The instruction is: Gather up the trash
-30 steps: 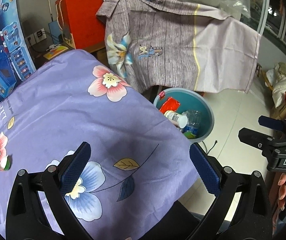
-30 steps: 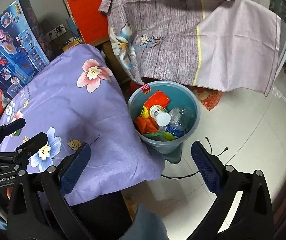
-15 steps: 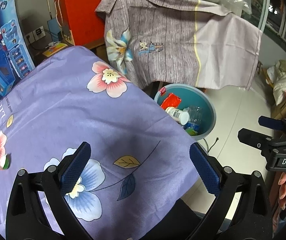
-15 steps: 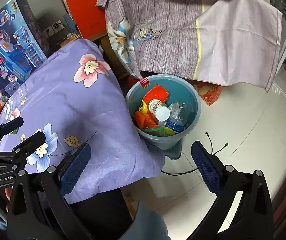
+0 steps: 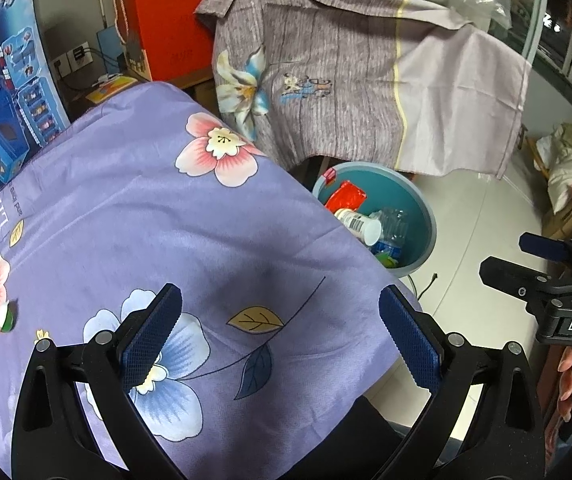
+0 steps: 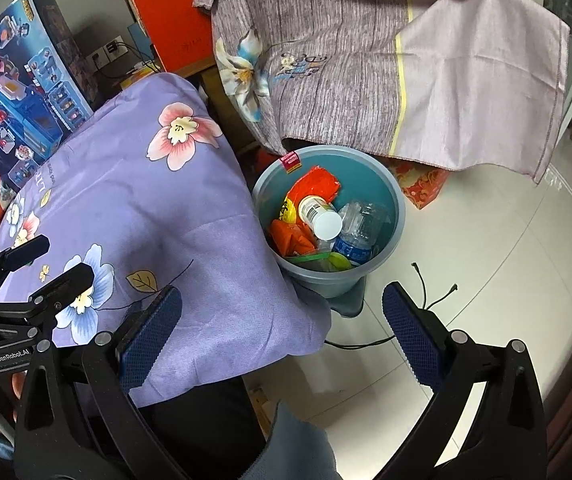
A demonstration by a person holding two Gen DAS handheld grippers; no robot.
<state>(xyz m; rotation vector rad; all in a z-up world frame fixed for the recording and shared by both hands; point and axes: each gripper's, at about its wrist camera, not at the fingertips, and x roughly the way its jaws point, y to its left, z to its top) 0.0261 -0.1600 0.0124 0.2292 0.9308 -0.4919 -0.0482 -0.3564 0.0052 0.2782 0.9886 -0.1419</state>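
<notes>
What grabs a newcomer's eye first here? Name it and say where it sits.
The teal trash bin on the white floor, beside the purple floral cloth, full of trash: a red wrapper, a white bottle and a clear water bottle. Both claws, left and right, are open and empty.

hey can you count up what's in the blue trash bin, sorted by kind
White pill-style bottle: 1
Clear plastic water bottle: 1
Red and orange wrappers: at least 2
Green piece: 1
Total in the bin: at least 5; lower layers are hidden.
</notes>
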